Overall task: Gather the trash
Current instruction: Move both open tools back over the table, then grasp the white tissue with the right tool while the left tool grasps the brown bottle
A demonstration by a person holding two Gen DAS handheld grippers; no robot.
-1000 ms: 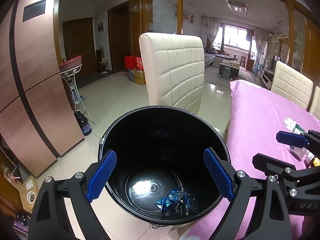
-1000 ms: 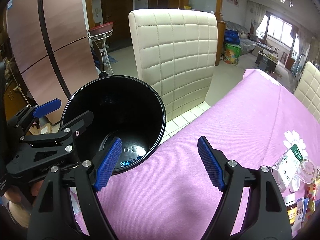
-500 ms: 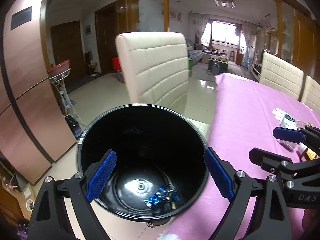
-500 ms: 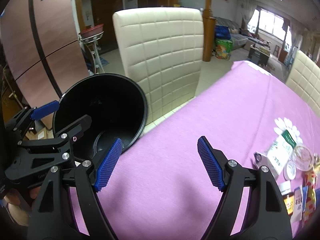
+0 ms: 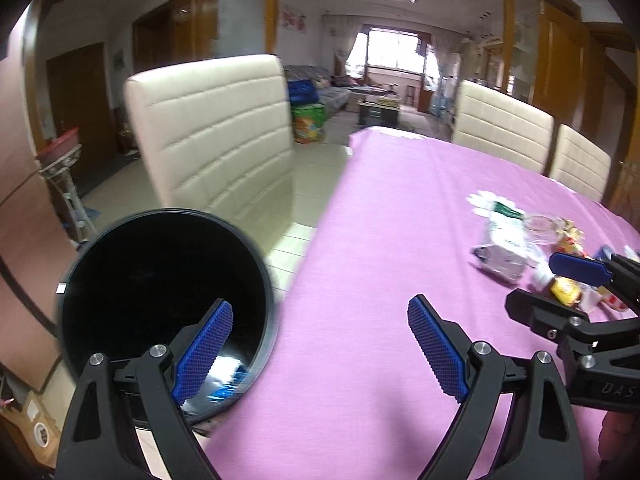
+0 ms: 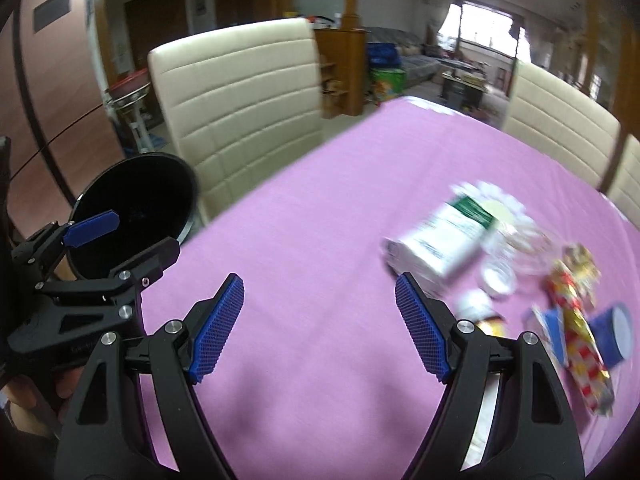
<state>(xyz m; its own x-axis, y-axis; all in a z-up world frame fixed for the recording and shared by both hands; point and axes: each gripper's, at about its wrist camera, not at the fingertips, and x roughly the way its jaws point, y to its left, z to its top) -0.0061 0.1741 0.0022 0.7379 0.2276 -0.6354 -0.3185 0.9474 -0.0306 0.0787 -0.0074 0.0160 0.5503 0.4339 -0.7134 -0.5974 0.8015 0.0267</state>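
A black trash bin [image 5: 160, 280] stands on the floor at the table's left edge, with a blue wrapper [image 5: 230, 380] at its bottom; it also shows in the right wrist view [image 6: 132, 204]. My left gripper [image 5: 320, 352] is open and empty over the purple tablecloth [image 5: 380, 240] beside the bin. My right gripper [image 6: 318, 328] is open and empty above the cloth. Trash lies on the table's right: a white and green carton [image 6: 444, 236], a red and gold wrapper [image 6: 576, 320], a blue roll [image 6: 612, 336], a clear cup [image 5: 544, 228].
A cream chair [image 5: 216, 136] stands behind the bin. Two more cream chairs [image 5: 504, 128] stand on the table's far side. A brown cabinet [image 6: 60, 80] is at the left. My right gripper also shows in the left wrist view [image 5: 576, 280].
Both grippers have swung right, from over the bin toward the table. The trash pile on the cloth has come closer in both views. Both stay open.
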